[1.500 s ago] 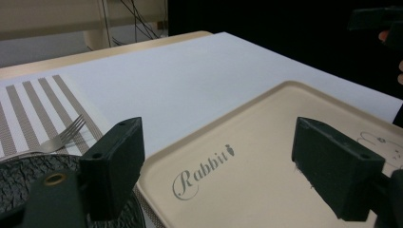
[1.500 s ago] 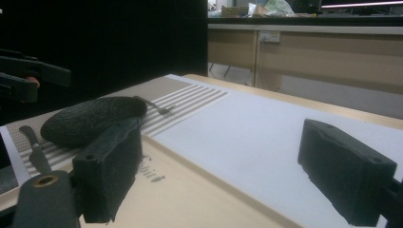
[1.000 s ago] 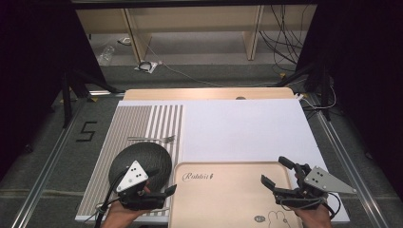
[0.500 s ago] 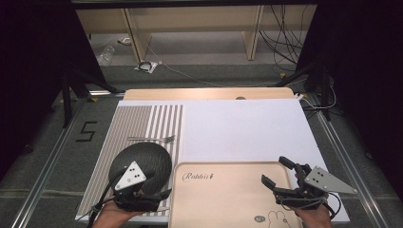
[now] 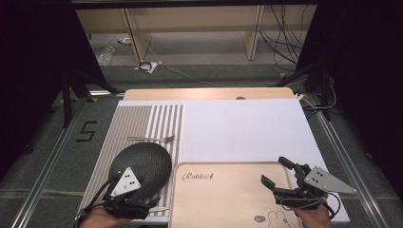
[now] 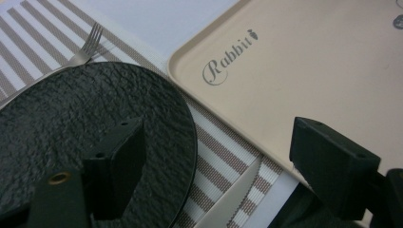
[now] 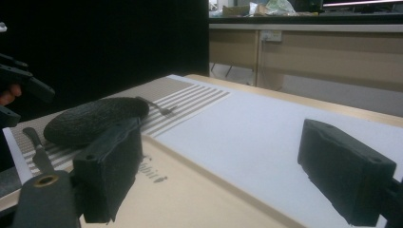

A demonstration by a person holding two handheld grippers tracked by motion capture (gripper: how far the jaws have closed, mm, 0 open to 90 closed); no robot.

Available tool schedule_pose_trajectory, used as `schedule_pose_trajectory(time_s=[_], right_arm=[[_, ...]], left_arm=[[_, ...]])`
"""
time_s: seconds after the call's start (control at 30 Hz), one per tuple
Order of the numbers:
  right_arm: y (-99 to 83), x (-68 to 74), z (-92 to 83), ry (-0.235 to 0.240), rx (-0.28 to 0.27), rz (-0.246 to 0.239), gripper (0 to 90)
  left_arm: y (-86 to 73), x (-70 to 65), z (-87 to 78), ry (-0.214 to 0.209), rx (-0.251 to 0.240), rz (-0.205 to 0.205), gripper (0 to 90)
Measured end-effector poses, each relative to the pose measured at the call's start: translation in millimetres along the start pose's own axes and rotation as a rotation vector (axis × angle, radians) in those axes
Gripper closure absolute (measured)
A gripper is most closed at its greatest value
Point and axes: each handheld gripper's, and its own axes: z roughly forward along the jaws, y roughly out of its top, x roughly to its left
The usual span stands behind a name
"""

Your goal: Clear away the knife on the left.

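Observation:
A black textured plate point(image 5: 142, 164) lies on the striped placemat point(image 5: 142, 121), next to a beige tray point(image 5: 228, 199) printed "Rabbit". A fork point(image 5: 153, 139) lies just beyond the plate. My left gripper point(image 5: 151, 205) is open at the plate's near edge. In the left gripper view the left gripper point(image 6: 223, 175) has one jaw over the plate point(image 6: 95, 118) and the other over the tray's point(image 6: 309, 71) corner. A knife blade point(image 6: 228, 204) lies between them on the mat. My right gripper point(image 5: 274, 171) hangs open over the tray's right side, holding nothing.
A white sheet point(image 5: 247, 128) covers the table beyond the tray. In the right gripper view the plate point(image 7: 95, 118), fork point(image 7: 159, 108) and left gripper point(image 7: 21, 80) show to the left. The wooden table edge point(image 5: 204, 93) lies at the far side.
My left gripper has drawn back a little toward the near left corner. The right gripper, plate, fork and tray have not moved.

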Motion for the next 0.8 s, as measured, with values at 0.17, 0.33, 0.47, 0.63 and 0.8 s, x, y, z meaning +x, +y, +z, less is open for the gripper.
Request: schedule_pose_trajectory(time_s=[0.17,0.33,0.47,0.63,0.8], right_arm=[[0.1,-0.1,0.0,-0.001,0.003,-0.001,15.8],[0.1,0.3,0.3,0.004,0.002,-0.003,15.8],[0.1,0.4,0.0,0.002,0.004,0.0,15.8],[-0.1,0.4,0.5,0.005,0.002,-0.001,15.9],[-0.2,0.4,0.7,0.005,0.004,-0.001,15.9]], left_arm=[[-6.6,6.5,-5.3,0.008,0.029,-0.003,19.7],[-13.1,10.8,-8.0,0.016,0.065,0.001,19.7],[-17.6,13.8,-11.2,0.026,0.11,0.019,19.8],[-24.9,21.8,-14.5,0.034,0.153,0.011,19.8],[-31.9,23.4,-13.9,0.032,0.196,0.016,19.9]])
